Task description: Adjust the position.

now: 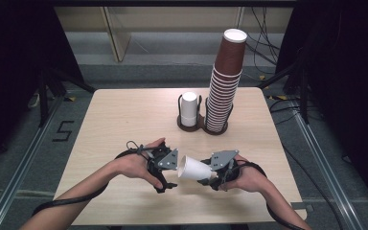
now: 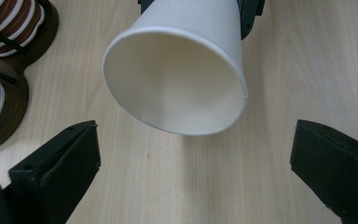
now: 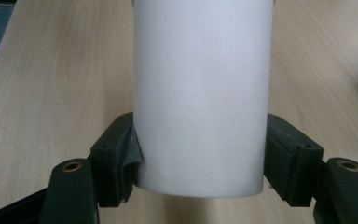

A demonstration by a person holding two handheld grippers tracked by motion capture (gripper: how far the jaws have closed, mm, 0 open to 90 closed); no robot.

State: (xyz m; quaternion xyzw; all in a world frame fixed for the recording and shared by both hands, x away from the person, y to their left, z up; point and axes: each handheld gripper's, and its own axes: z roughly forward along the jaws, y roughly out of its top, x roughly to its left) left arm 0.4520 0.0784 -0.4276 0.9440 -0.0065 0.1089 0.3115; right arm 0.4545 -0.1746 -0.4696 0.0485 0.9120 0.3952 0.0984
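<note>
A white paper cup (image 1: pixel 194 168) lies on its side in the air just above the table's near middle. My right gripper (image 1: pixel 210 178) is shut on its base end, and in the right gripper view the black pads (image 3: pixel 116 156) press on both sides of the cup (image 3: pixel 200 93). The cup's mouth (image 2: pixel 175 79) faces my left gripper (image 1: pixel 172 172). In the left gripper view that gripper (image 2: pixel 196 126) stands open, its jaws wide apart on either side below the rim, not touching it.
A dark two-ring cup stand (image 1: pixel 202 125) sits at the table's far middle. Its right ring holds a tall stack of brown cups (image 1: pixel 224 91), its left ring a short upturned white cup stack (image 1: pixel 189 109). The wooden table (image 1: pixel 120 120) has bare room to the left.
</note>
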